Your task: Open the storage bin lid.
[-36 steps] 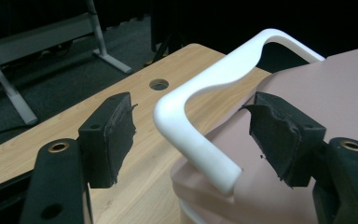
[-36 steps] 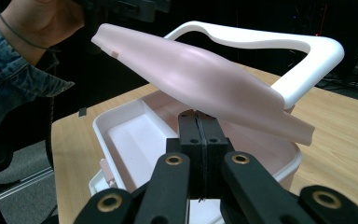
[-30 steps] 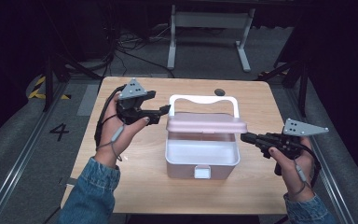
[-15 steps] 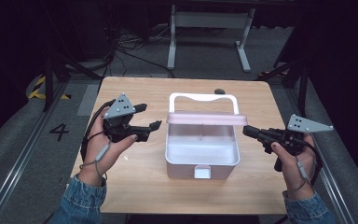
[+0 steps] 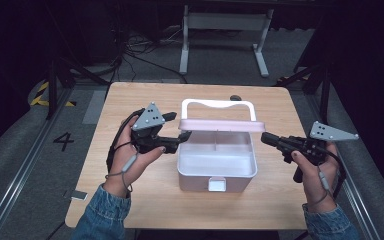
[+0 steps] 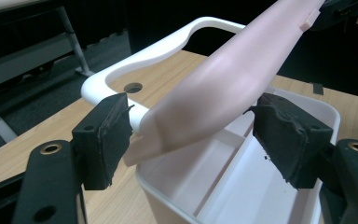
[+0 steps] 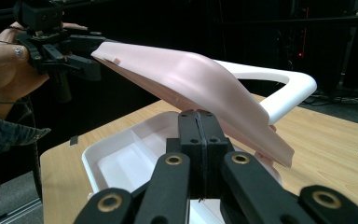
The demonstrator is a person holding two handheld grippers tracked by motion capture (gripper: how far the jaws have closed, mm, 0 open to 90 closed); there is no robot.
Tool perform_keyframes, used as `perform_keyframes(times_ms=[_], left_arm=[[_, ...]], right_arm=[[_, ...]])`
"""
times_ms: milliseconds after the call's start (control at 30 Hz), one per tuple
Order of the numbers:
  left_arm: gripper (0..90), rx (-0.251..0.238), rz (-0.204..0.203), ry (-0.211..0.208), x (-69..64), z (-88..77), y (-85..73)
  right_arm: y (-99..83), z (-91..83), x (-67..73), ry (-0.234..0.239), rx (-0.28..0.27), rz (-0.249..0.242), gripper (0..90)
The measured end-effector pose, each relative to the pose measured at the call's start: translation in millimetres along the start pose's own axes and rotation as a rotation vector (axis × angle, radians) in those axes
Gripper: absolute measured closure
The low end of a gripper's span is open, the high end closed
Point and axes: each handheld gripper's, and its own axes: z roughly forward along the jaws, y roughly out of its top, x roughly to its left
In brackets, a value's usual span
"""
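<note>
My left gripper (image 5: 177,135) brackets the box's (image 5: 217,170) raised pink lid (image 6: 223,88), jaws open; right gripper (image 5: 266,138) waits closed, empty; next, clamp the lid.

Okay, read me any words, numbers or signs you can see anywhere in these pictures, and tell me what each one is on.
"4": a dark numeral on the grey floor left of the table, in the high view.
Yellow and black hazard stripes, no words, on the floor farther back.
The white box and its pink lid carry no text that I can make out.
</note>
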Motion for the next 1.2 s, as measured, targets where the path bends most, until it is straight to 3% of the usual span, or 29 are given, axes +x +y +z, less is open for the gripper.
perform_keyframes(times_ms=[333, 600, 800, 1200], left_arm=[[33.0, -0.032, 0.042, 0.003, -1.6, 18.3, 3.8], [38.8, -0.022, 0.038, -0.001, -2.7, 33.5, 5.0], [46.7, -0.038, 0.044, 0.006, -2.1, 36.6, 5.5], [53.5, -0.061, 0.059, 0.031, 3.6, 36.9, 7.1]], right_arm=[[0.0, 0.5, 0.0, 0.0, -0.005, 0.003, 90.0], [0.1, 0.3, -1.1, -0.004, -0.006, 0.003, 90.0], [0.2, 0.0, -1.3, -0.004, -0.002, 0.0, 90.0], [0.0, -1.4, 0.9, -0.008, -0.006, -0.008, 90.0]])
